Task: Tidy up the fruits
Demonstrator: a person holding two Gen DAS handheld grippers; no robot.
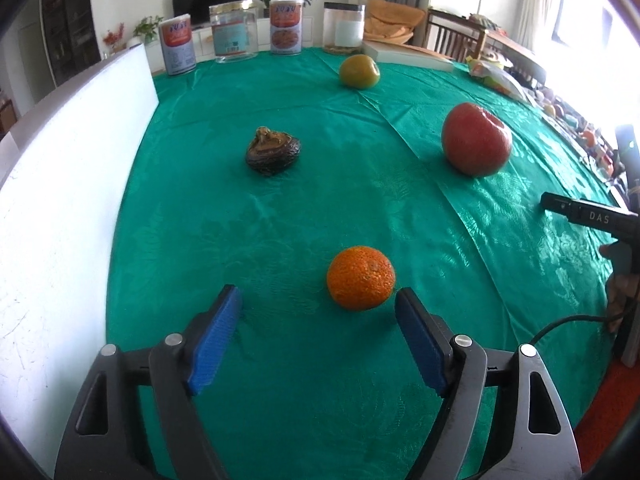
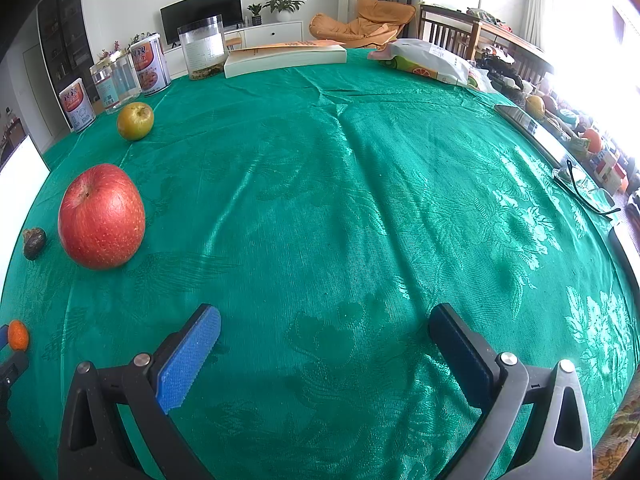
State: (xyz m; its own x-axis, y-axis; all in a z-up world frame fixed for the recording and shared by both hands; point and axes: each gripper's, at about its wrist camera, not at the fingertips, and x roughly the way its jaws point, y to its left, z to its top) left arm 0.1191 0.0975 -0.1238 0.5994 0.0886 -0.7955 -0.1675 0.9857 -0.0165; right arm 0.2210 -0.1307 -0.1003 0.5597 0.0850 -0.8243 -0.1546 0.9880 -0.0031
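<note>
On the green tablecloth (image 1: 280, 220) a small orange (image 1: 361, 278) lies just beyond the tips of my left gripper (image 1: 318, 294), closer to its right finger. That gripper is open and holds nothing. Farther off lie a dark wrinkled fruit (image 1: 273, 151), a red apple (image 1: 476, 139) and a yellow-green apple (image 1: 359, 71). My right gripper (image 2: 325, 311) hangs open over bare cloth with nothing between its blue pads. From there the red apple (image 2: 102, 216), the yellow-green apple (image 2: 135, 121), the dark fruit (image 2: 34, 243) and the orange (image 2: 18, 335) all sit far to the left.
A white board (image 1: 60, 200) stands along the table's left side. Cans and clear jars (image 1: 234, 32) line the far edge, beside a thick book (image 2: 286, 58) and a snack bag (image 2: 428, 62). Glasses (image 2: 588, 192) lie near the right edge. A black tool body (image 1: 588, 216) pokes in at right.
</note>
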